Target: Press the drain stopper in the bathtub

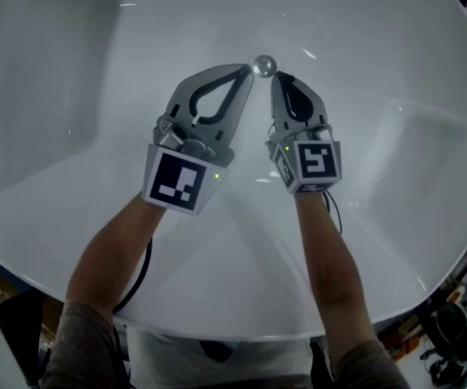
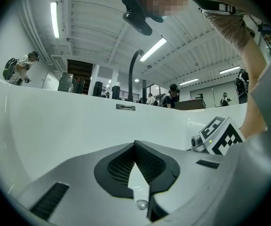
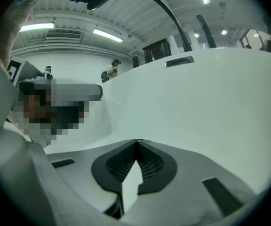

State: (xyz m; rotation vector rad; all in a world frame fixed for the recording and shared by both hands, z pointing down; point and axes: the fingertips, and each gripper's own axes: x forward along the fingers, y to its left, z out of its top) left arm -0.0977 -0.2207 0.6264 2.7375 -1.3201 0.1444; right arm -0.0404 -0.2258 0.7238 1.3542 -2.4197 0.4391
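I am at the pressing step, with both hands brought in on the drain stopper (image 1: 263,65), the small chrome dome on the floor of the bathtub (image 1: 71,96). My left fingers (image 1: 235,108) come at the drain stopper from its near left, and their tip sits right against its edge. My right fingers (image 1: 280,112) come from its near right, with the tip just beside it. In each gripper view the two fingers are closed tip to tip with nothing pinched between them. Only white tub shows through the slot behind the tips. Both tools are working as blunt pushers, not as clamps.

I cannot tell from above whether either tip is bearing on the dome yet or only touching its rim. I judge the press itself is not yet done.

The next move calls for sliding one closed tip onto the crown of the drain stopper and pushing straight down. The dome is round and shiny, so an off-centre push could skid off.
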